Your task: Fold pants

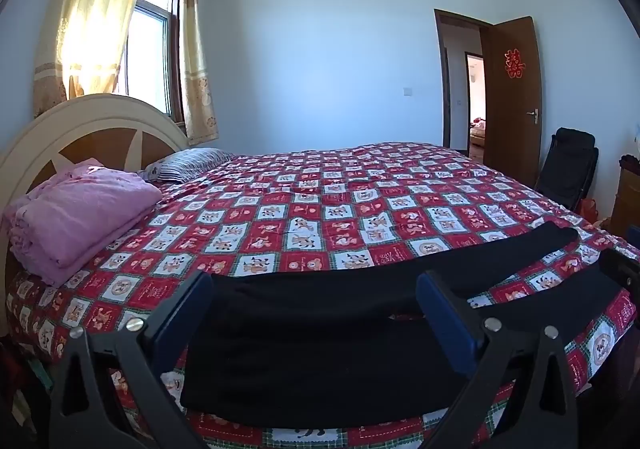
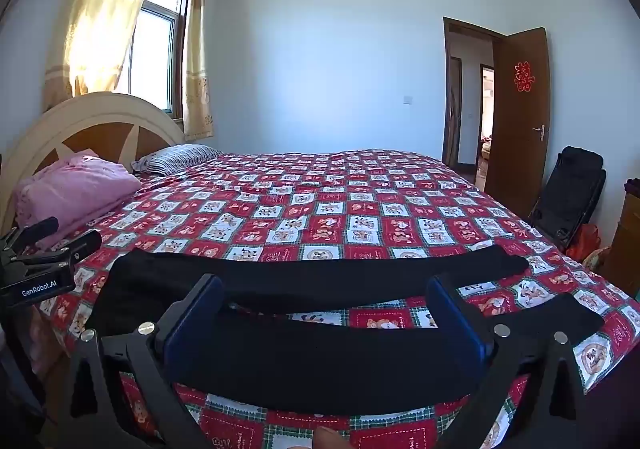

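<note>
Black pants (image 1: 320, 349) lie flat on the red patchwork quilt (image 1: 320, 209) along the bed's near edge. The waist end is on the left and the two legs run to the right, slightly apart. My left gripper (image 1: 316, 313) hovers open over the waist part, its blue pads wide apart and touching nothing. In the right wrist view the near leg (image 2: 320, 361) lies under my right gripper (image 2: 328, 313), which is also open and empty. The far leg (image 2: 360, 273) stretches behind it. My left gripper (image 2: 64, 237) shows at that view's left edge.
A folded pink blanket (image 1: 80, 209) and a striped pillow (image 1: 188, 165) lie by the headboard (image 1: 92, 121). A black folding chair (image 1: 568, 169) stands right of the bed, beside an open brown door (image 1: 512, 97). A fingertip (image 2: 328, 439) shows at the bottom edge.
</note>
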The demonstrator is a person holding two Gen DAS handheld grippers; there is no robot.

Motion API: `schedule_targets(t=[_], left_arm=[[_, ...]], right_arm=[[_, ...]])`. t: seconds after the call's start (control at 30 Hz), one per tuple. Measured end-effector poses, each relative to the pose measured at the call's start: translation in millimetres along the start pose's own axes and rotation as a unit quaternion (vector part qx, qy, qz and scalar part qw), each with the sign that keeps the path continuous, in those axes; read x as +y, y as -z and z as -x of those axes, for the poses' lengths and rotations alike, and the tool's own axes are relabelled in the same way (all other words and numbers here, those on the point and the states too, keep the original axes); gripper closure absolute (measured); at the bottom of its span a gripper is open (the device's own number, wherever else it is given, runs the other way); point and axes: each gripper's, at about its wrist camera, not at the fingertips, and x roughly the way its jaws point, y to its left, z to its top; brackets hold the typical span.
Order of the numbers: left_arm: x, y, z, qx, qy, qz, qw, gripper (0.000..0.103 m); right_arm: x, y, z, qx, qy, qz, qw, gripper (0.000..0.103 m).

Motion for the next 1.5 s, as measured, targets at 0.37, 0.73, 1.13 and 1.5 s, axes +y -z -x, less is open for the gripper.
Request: schedule_targets(t=[0.37,0.73,1.13,1.5], left_arm=[[1.0,-1.3,2.2,0.0,0.001,-0.004,1.0,0.0],[4.2,-1.4,-0.6,0.002,0.0,0.0,1.0,0.0],[5.8,3.0,-1.0,0.002,-0.001,0.003,1.0,0.0],[8.1,4.1,-2.2,0.004,-0.002,0.006,1.0,0.0]], right_arm=[[3.7,6.6,0.1,-0.007,0.002,0.003,1.0,0.001],[3.4,4.6,-1.7,-0.004,0.001,0.004,1.0,0.001],[6.8,7.9,-4.0,-0.002,0.002,0.008,1.0,0.001],[4.8,7.6,-2.1,-0.005,0.005,0.004,1.0,0.001]])
